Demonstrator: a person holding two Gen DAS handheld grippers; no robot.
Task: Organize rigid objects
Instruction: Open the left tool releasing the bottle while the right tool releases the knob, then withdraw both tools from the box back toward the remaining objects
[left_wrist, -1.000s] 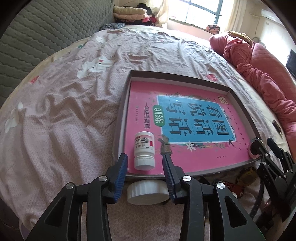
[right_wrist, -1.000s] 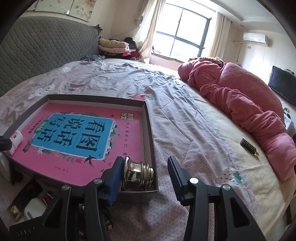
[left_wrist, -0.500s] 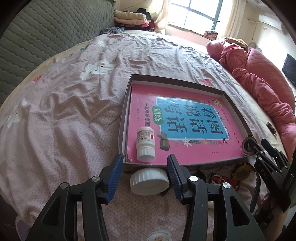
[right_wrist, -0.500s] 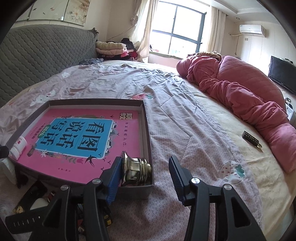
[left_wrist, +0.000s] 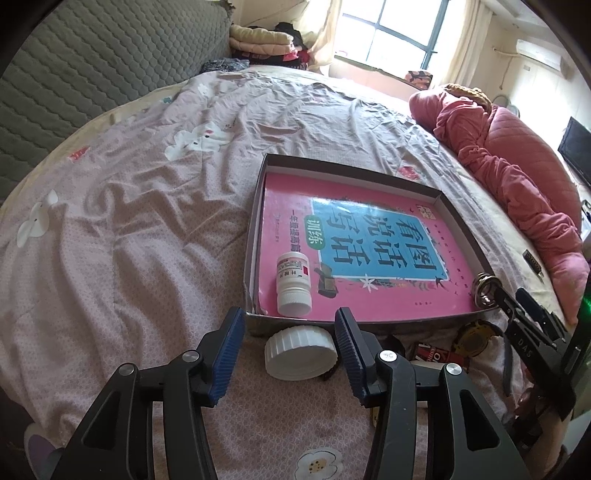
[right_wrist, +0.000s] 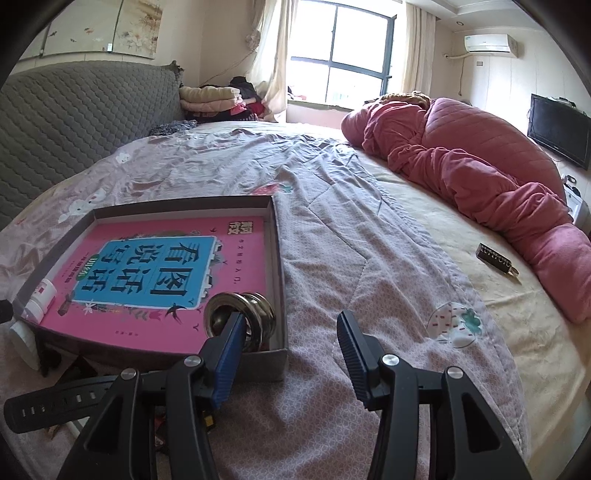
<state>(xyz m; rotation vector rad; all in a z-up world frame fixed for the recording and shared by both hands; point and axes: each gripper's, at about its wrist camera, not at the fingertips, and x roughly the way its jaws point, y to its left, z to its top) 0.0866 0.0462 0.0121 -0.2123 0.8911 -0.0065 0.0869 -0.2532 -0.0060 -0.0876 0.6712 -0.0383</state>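
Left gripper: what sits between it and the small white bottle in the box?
In the left wrist view, a large white ribbed lid and the box's near wall lie between the left gripper and the bottle.

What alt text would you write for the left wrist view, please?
The open left claw hovers over a white-capped jar lying on a pink bedsheet, just outside a shallow box. Inside the box, a small white bottle lies on a pink book.

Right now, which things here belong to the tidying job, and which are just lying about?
Job: shallow grey cardboard box; pink-covered book; small white pill bottle; shiny metal knob; large white ribbed-cap jar; yellow-faced watch.

Lying about: crumpled red quilt; folded blankets; black television.
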